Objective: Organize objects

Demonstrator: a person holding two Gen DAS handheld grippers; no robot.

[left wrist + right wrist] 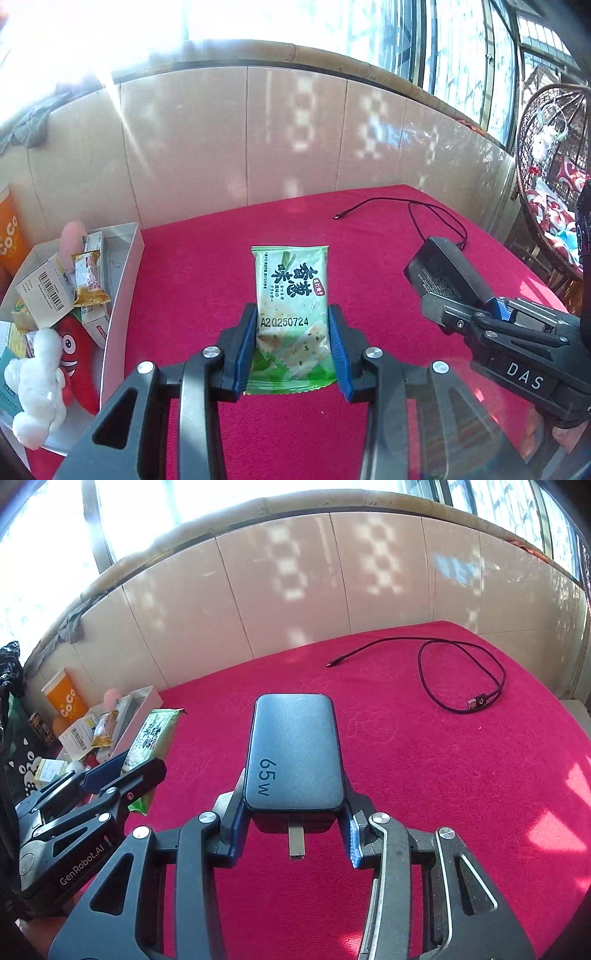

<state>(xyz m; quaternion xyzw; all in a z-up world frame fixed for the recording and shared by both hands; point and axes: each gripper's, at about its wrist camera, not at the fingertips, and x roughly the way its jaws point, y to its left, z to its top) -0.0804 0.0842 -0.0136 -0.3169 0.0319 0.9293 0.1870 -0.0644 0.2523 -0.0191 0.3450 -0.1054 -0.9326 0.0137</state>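
Left tool [291,347] clamps green crinkly cracker packet [291,302], light, crushable, gripped low above red surface [207,266]. Right tool [293,830] pinches dark rigid 65W charger block [295,753], heavier, smooth-sided.

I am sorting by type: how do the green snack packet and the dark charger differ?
The green snack packet is a soft, printed foil bag; the dark charger is a rigid plain block marked 65w. The packet sits in the left gripper, the charger in the right gripper. Both are clamped between blue-padded fingers above the red cloth.
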